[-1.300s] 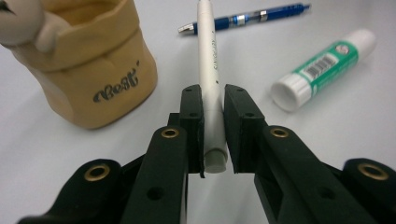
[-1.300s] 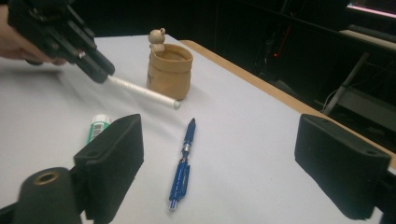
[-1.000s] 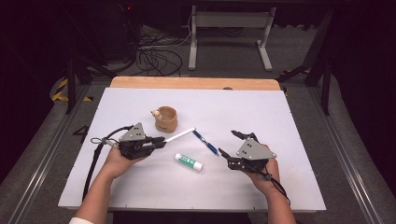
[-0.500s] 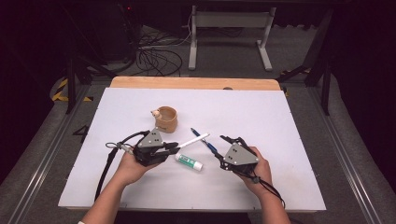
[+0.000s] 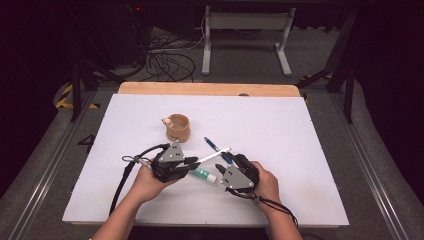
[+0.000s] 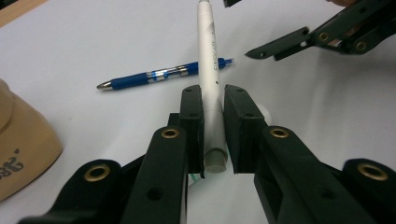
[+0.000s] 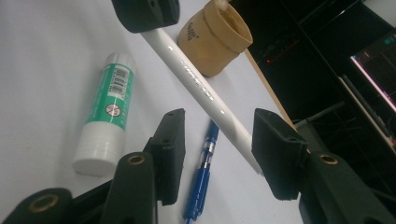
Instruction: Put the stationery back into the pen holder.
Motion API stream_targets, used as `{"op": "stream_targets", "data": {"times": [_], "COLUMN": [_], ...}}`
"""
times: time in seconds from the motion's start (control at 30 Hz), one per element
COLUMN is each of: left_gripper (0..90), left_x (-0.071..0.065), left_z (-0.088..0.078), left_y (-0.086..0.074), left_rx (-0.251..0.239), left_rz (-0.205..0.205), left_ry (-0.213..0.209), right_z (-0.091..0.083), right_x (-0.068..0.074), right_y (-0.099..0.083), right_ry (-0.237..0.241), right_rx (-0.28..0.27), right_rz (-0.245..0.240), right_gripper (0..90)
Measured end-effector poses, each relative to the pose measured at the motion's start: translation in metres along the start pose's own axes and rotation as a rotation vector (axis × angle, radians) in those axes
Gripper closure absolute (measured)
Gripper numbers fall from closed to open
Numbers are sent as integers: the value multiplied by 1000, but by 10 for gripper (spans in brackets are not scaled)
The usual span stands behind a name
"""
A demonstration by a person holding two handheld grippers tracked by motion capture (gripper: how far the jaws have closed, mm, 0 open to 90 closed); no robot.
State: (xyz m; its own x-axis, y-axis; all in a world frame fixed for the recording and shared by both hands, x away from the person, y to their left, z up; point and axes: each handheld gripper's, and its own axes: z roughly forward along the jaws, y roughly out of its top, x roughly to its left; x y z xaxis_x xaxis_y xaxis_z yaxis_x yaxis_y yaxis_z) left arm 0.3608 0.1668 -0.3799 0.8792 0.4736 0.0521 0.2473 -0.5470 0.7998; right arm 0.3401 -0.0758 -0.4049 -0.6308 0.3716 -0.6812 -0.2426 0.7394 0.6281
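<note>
Left tool (image 5: 192,163) clamping white pen (image 6: 208,70) level, right tool (image 7: 217,154) jaws closing around its tip, not touching

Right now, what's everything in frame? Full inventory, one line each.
white pen: 1, white, clamped at one end in the left tongs, other end between the right tongs' open jaws
blue pen: 1, blue, lying on the table beyond the white pen
glue stick: 1, green and white, lying on the table under the white pen
cup: 1, tan, upright on the table
table: 1, white top, wooden far edge
left tongs: 1, black, shut on the white pen
right tongs: 1, black, jaws just closing, not yet gripping
</note>
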Motion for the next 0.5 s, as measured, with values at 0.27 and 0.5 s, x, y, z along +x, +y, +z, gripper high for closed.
{"op": "stream_targets", "data": {"times": [0.27, 0.5], "left_gripper": [784, 783], "left_x": [-5, -5], "left_z": [3, 1], "left_y": [3, 4], "left_rx": [9, -6], "left_rz": [-6, -18], "left_ry": [-13, -33], "right_z": [2, 6], "right_x": [7, 13], "right_y": [3, 4], "right_ry": [-57, -66], "right_rx": [26, 58], "right_rz": [-123, -177], "right_gripper": [592, 612]}}
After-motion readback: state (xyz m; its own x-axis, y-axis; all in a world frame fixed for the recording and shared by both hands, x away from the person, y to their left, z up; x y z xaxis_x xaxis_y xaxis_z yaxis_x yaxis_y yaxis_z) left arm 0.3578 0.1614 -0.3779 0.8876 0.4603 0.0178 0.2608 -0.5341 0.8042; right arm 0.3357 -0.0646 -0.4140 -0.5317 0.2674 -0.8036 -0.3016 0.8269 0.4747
